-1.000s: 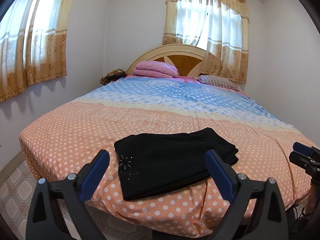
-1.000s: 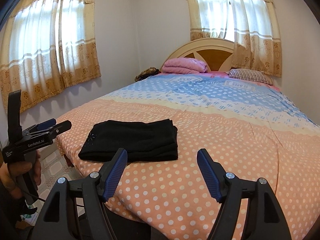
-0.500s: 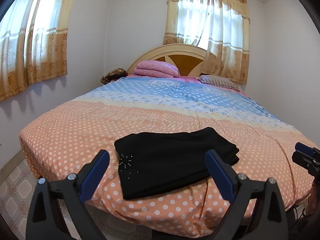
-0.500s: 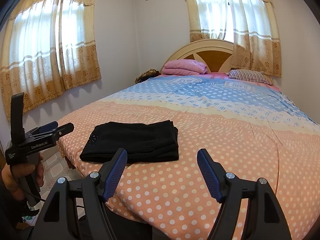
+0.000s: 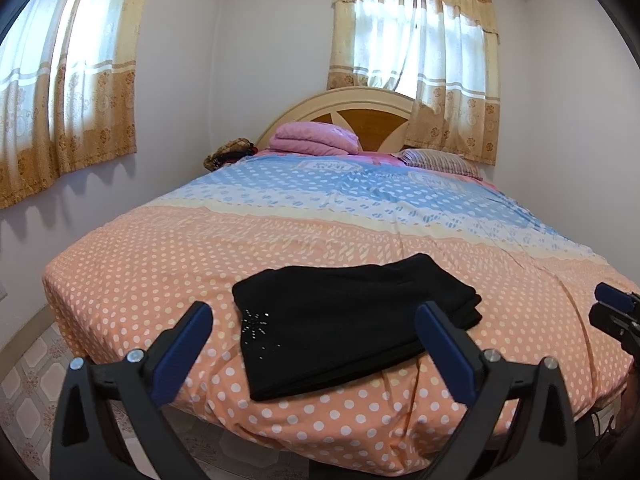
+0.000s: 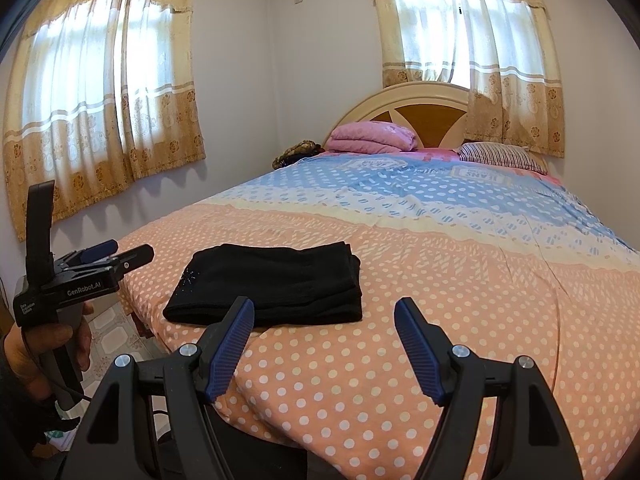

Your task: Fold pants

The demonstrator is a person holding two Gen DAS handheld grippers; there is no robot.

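With the black pants [image 5: 352, 320] already lying as a compact folded stack near the bed [image 5: 160, 264] edge, at 12 o'clock of the left gripper [image 5: 312, 340] and 11 o'clock of the right gripper [image 6: 324, 340], both with jaws wide apart and empty, the best finish is probably to keep both clear.

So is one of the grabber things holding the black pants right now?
No, the black pants lie folded on the bed, with both grippers open and off them.

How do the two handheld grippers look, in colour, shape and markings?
Both are black plastic frames with silver screws and two angled fingers lined with ribbed blue pads. The left gripper, seen from the side, has white "GenRobot.AI" lettering, a small white label, an upright black post and a dark cable below. A bare hand grips its grey handle.
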